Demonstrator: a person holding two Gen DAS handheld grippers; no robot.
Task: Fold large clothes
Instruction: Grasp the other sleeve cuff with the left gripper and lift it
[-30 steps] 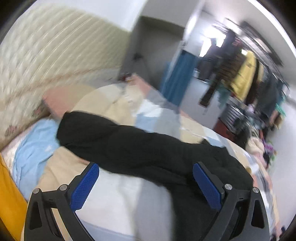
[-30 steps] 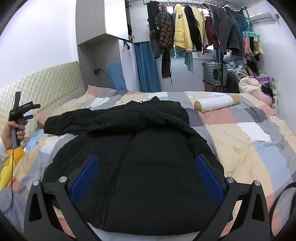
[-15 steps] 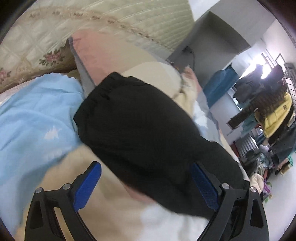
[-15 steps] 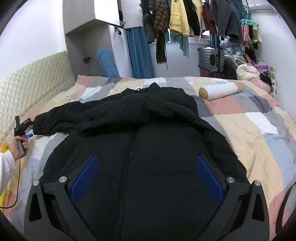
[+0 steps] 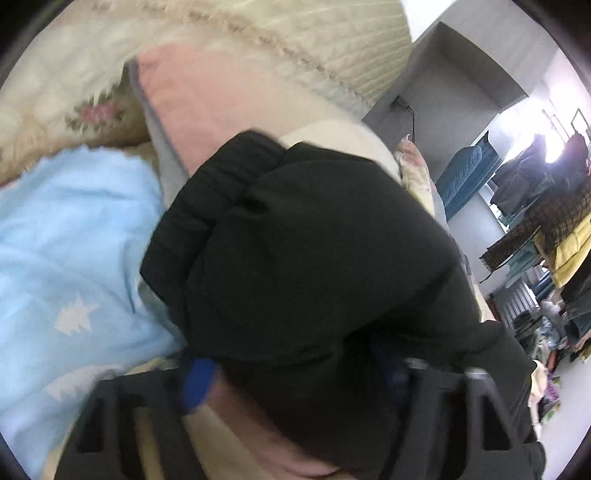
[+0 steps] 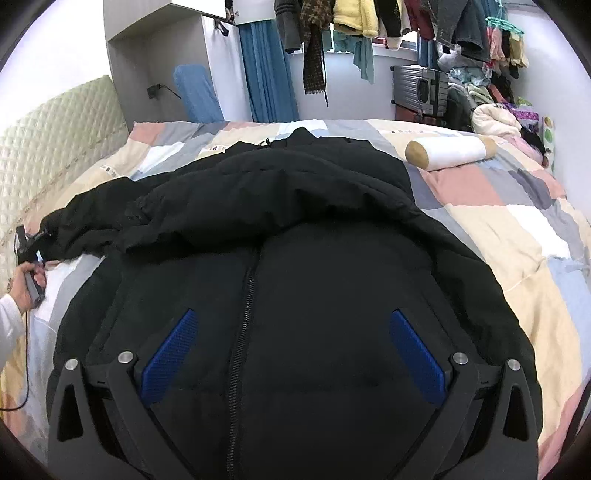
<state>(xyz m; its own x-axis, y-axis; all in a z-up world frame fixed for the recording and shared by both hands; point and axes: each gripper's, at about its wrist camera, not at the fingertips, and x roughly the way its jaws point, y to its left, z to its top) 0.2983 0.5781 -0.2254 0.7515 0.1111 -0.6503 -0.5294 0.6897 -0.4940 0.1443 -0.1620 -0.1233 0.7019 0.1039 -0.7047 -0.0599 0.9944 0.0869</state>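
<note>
On a patchwork-quilted bed (image 6: 498, 236), a black puffer jacket (image 6: 314, 258) is lying spread face up, its zipper (image 6: 242, 325) running down the middle and its hood bunching toward the far side. The right gripper (image 6: 291, 350) is hovering over the jacket's lower front, its blue-padded fingers (image 6: 170, 354) standing wide apart with nothing between them. At the left edge of the bed, a hand (image 6: 26, 288) in a white cuff is holding the left gripper (image 5: 291, 369) against the end of the jacket's outstretched sleeve (image 5: 314, 240). Seen from the left wrist, the sleeve's cuff is filling the gap between the fingers, one blue pad (image 5: 197, 376) showing at the left and the other largely hidden by black fabric; the picture is blurred, and whether the fingers are pressing on the sleeve cannot be told. Beside the sleeve, a light blue blanket (image 5: 62, 258) with white tree shapes is lying near a pink pillow (image 5: 221, 99), both against a cream quilted headboard (image 6: 55, 147). A white bolster with tan ends (image 6: 448, 151) is resting on the far right of the bed. Beyond it, a grey suitcase (image 6: 419, 88) is standing under a rail of hanging clothes (image 6: 354, 18), next to a blue curtain (image 6: 267, 74).
</note>
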